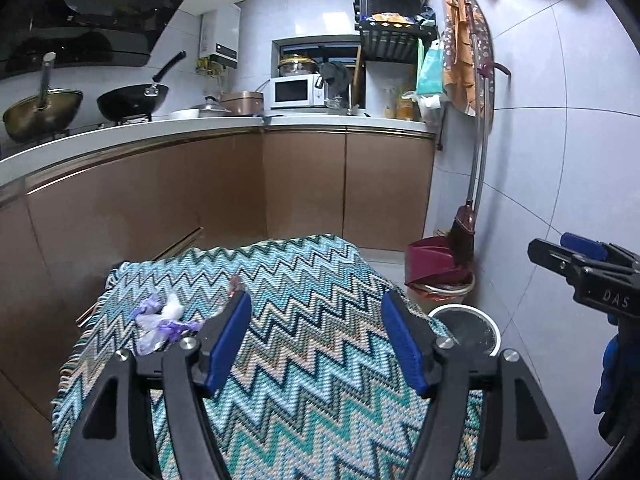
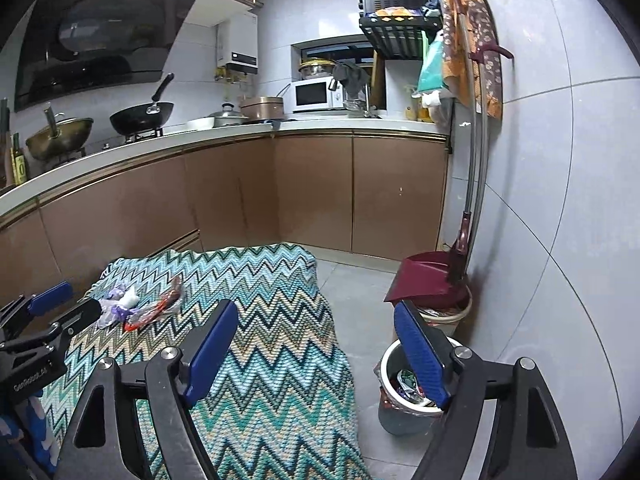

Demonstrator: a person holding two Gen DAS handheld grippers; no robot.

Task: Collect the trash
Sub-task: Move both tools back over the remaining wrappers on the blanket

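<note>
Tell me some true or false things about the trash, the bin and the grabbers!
1. Both grippers, left and right, hold nothing. True.
2. The purple-and-white wrappers lie on the floor. False: they lie on the zigzag cloth.
3. The white-rimmed bin already has trash inside. True.
4. The red wrapper is in the bin. False: it lies on the cloth beside the purple-and-white wrappers.
</note>
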